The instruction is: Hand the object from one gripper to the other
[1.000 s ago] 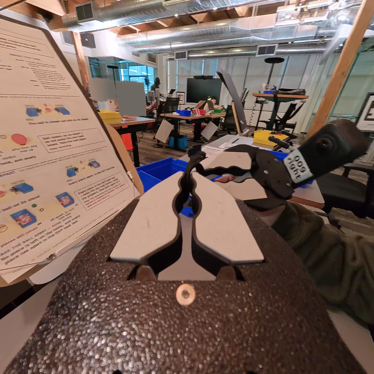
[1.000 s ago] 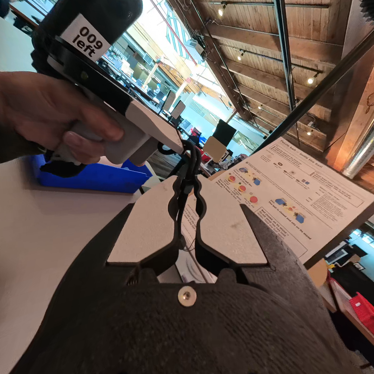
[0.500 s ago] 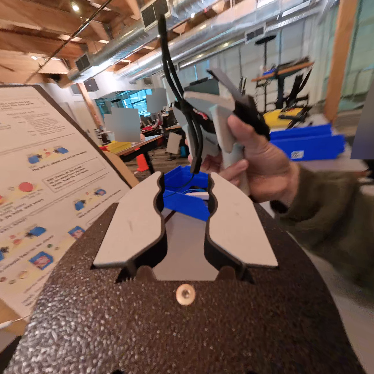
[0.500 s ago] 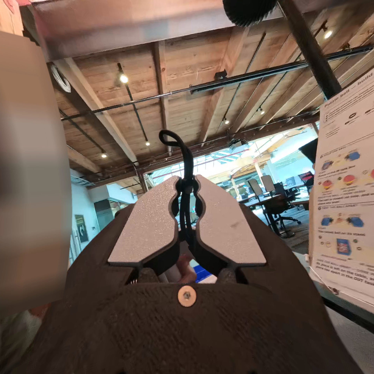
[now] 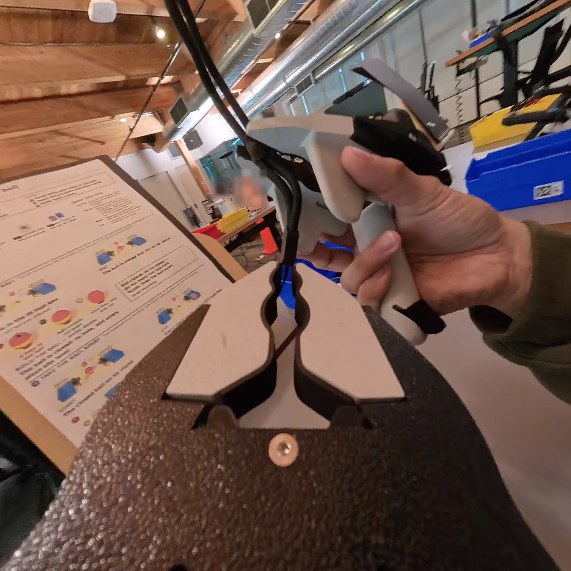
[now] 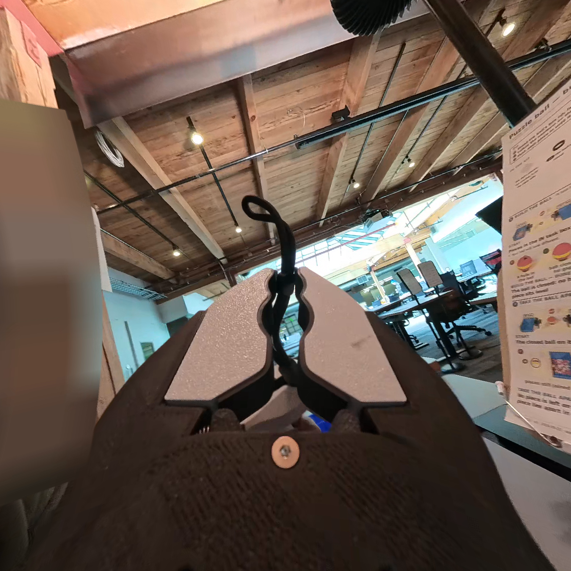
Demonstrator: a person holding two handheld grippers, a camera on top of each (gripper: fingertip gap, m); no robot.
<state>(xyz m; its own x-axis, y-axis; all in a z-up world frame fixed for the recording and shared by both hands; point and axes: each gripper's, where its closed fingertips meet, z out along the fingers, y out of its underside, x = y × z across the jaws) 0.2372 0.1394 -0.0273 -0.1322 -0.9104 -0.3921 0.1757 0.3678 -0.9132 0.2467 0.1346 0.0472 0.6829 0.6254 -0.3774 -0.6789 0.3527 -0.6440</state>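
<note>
The object is a black cord bundle (image 5: 292, 222). In the left wrist view it hangs from my right gripper (image 5: 258, 154), held by a hand (image 5: 438, 234) above and just beyond my left gripper (image 5: 285, 272). The left jaws stand nearly together, with the cord's lower end pinched between their tips. In the right wrist view my right gripper (image 6: 285, 275) points up at the ceiling and is shut on the cord, whose loop (image 6: 256, 207) sticks out above the tips. The cord's top runs out of the left wrist view.
A tilted instruction board stands at the left (image 5: 77, 278) and shows at the right edge of the right wrist view (image 6: 540, 278). A blue bin (image 5: 519, 176) and a yellow bin (image 5: 506, 123) sit at the right. The white table (image 5: 494, 448) lies below.
Both grippers first held the cord. The left gripper then opened wide while the right lifted the cord and tilted upward. Now the left jaws have closed in on the cord's lower end.
</note>
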